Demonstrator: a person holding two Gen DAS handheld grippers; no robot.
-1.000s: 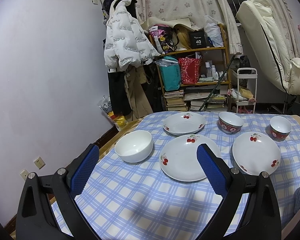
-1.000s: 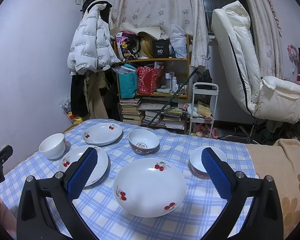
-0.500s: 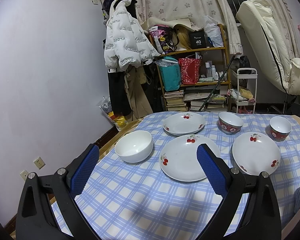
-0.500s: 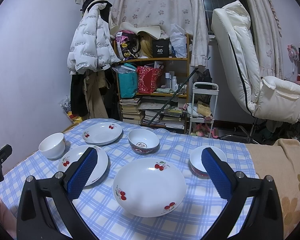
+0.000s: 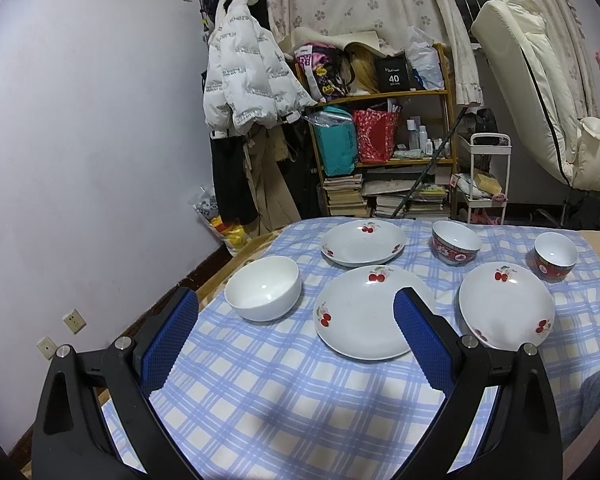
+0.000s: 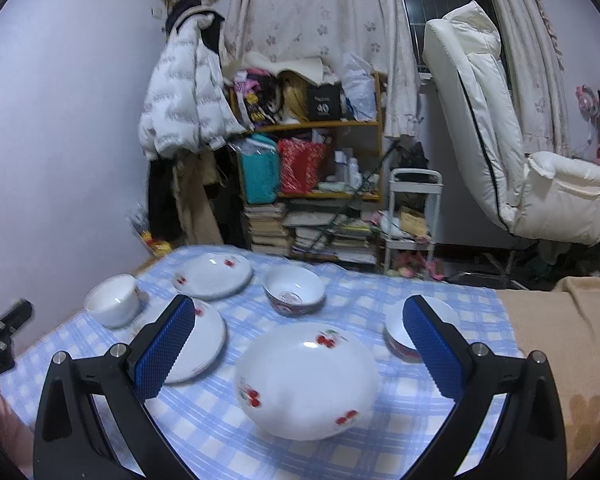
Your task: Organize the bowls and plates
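Three white cherry-print plates lie on the blue checked tablecloth (image 5: 260, 392): a near one (image 5: 364, 316), a far one (image 5: 362, 242) and a right one (image 5: 506, 304). A plain white bowl (image 5: 263, 294) sits at the left. Two red-patterned bowls stand behind, one (image 5: 456, 242) in the middle and one (image 5: 555, 256) at the right. My left gripper (image 5: 296, 340) hangs open above the cloth, holding nothing. My right gripper (image 6: 298, 348) is open over the right plate (image 6: 306, 380), with the small red bowl (image 6: 400, 338) partly behind its right finger.
A cluttered wooden shelf (image 5: 384, 148) and a hanging white jacket (image 5: 246, 84) stand beyond the table. A white recliner (image 6: 512, 168) fills the right side. A tan flowered blanket (image 6: 572, 340) covers the table's right end. The left gripper's edge (image 6: 0, 340) shows in the right wrist view.
The right wrist view has shifted and blurred: the right gripper has moved forward and the dishes now sit further right in it. The left gripper has stayed still.
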